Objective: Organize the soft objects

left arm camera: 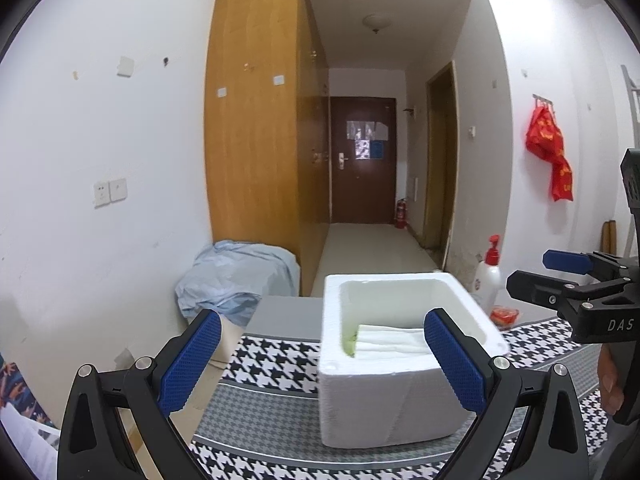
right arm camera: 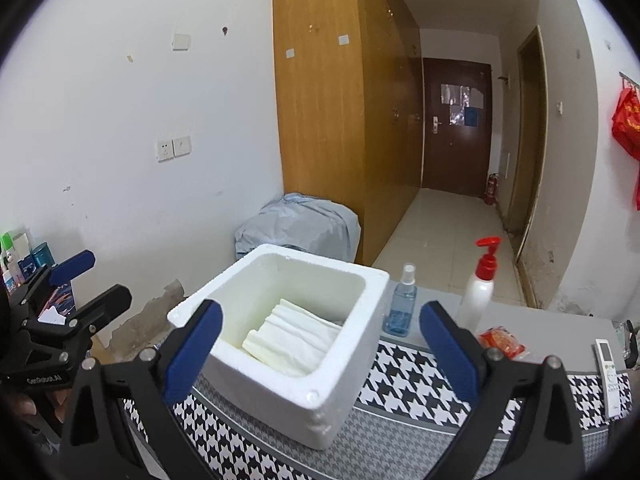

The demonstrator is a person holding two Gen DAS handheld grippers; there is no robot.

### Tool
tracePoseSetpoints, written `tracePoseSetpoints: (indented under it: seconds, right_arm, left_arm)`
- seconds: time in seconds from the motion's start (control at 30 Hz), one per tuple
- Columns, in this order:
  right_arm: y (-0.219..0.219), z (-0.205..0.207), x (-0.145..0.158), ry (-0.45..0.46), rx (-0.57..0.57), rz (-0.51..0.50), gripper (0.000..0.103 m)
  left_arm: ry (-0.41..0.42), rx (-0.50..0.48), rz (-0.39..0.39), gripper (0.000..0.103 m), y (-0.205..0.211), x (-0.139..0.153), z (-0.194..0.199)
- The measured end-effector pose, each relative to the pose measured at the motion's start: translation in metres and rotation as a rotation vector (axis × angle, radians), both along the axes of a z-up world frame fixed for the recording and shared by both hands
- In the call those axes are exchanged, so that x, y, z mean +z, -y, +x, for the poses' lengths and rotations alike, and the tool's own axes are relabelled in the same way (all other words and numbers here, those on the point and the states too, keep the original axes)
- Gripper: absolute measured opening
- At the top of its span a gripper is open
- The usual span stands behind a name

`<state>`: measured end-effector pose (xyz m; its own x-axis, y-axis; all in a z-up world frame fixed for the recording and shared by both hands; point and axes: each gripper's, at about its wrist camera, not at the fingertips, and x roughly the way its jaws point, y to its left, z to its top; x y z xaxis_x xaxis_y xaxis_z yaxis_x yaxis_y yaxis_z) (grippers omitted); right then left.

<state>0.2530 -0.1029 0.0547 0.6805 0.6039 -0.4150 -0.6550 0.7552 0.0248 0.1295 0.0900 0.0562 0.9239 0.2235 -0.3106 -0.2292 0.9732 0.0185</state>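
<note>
A white foam box [left arm camera: 384,396] stands on a houndstooth cloth [left arm camera: 276,364]; it also shows in the right wrist view [right arm camera: 280,396]. A folded white towel [right arm camera: 292,340] lies inside it, also seen in the left wrist view [left arm camera: 394,342]. My left gripper [left arm camera: 322,364] is open and empty, raised in front of the box. My right gripper [right arm camera: 320,352] is open and empty, above the box's near side. Each gripper shows at the edge of the other view: the right gripper [left arm camera: 560,276] and the left gripper [right arm camera: 80,276].
On the table behind the box stand a blue spray bottle [right arm camera: 400,304] and a white pump bottle [right arm camera: 480,288] with a red top. A red packet [right arm camera: 502,342] and a white remote [right arm camera: 610,368] lie to the right. A blue-grey covered bundle [left arm camera: 236,280] sits by the wooden wardrobe [left arm camera: 256,120].
</note>
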Motion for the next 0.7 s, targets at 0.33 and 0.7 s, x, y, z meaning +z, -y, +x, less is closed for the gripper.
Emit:
tracePoseSetpoints:
  seconds: [0.33, 0.7]
  right_arm:
    - [0.021, -0.017, 0.003, 0.035, -0.026, -0.017, 0.102]
    - [0.049, -0.032, 0.003, 0.051, -0.061, 0.029, 0.102]
  left_arm:
    - [0.016, -0.034, 0.004, 0.102, 0.023, 0.006, -0.008]
    - [0.038, -0.066, 0.009, 0.102, 0.050, 0.010, -0.022]
